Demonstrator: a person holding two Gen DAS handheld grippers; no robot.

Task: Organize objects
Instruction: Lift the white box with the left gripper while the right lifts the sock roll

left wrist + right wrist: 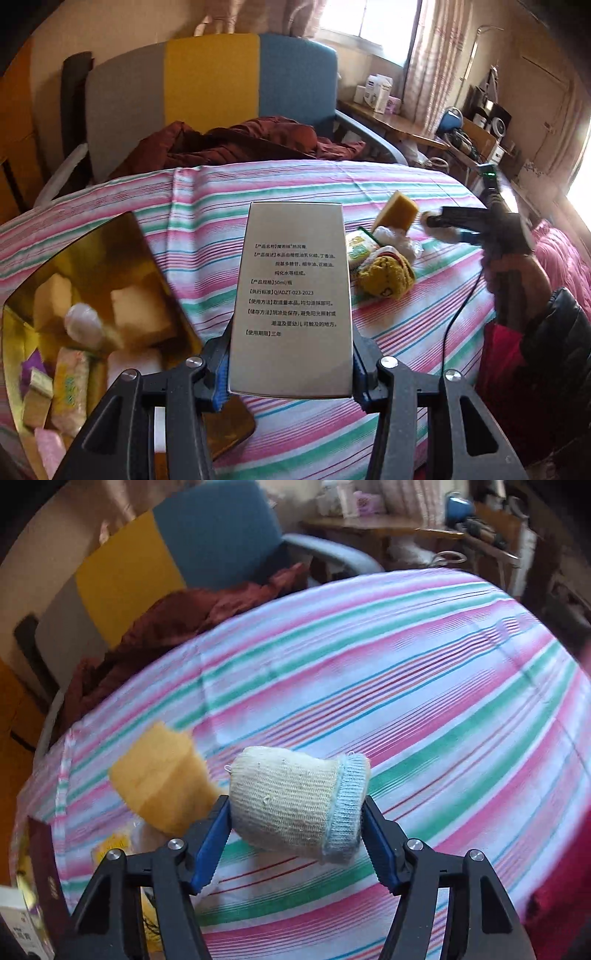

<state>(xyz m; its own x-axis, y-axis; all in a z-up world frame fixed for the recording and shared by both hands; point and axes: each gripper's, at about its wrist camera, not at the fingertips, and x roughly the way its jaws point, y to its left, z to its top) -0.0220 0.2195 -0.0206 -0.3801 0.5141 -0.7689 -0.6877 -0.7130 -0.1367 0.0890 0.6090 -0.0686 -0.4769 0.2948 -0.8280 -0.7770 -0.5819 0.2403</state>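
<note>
Both grippers loaded over the striped bed, storage box at the left.

The left gripper [291,373] has its jaws clamped low on a tall silver carton [291,295], whose long axis points away from the camera; held so near one end, it could pivot or slip. The right gripper [297,834] has its jaws squeezing a rolled knit sock [295,805] lying crosswise, cuff to the right. Being soft, it may squirm free before reaching the gold-lined box [140,258].
</note>
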